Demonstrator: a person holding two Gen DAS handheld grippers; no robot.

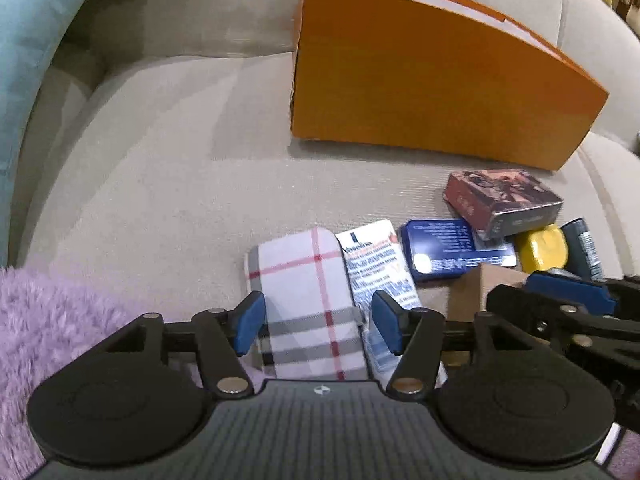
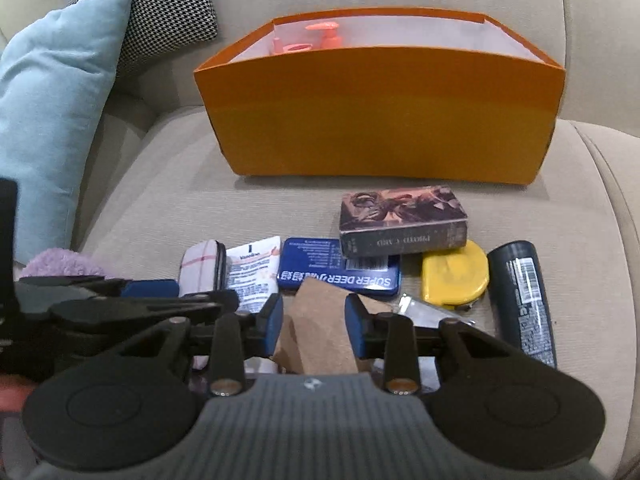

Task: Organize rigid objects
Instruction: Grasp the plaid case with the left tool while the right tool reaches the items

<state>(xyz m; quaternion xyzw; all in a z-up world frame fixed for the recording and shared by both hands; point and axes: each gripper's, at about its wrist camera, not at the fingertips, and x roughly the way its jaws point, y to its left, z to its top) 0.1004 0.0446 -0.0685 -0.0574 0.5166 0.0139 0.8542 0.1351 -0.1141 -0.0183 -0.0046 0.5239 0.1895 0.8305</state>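
An orange box [image 2: 380, 112] stands on the sofa seat, with an orange pump bottle [image 2: 326, 38] inside; it also shows in the left wrist view [image 1: 432, 80]. In front lie a plaid case [image 1: 308, 292], a white tube [image 1: 380, 268], a blue tin [image 2: 340, 272], a photo-card box [image 2: 404, 220], a yellow disc [image 2: 456, 276], a dark can [image 2: 524, 300] and a brown cardboard box [image 2: 320, 332]. My left gripper [image 1: 318, 322] straddles the plaid case, fingers [image 1: 250, 322] touching its sides. My right gripper [image 2: 314, 330] straddles the brown box, pads [image 2: 354, 330] at its sides.
A light blue cushion [image 2: 52, 108] and a houndstooth cushion [image 2: 160, 8] lean at the back left. A purple fluffy item [image 1: 60, 340] lies at the near left. A clear wrapped item [image 2: 428, 310] lies by the yellow disc.
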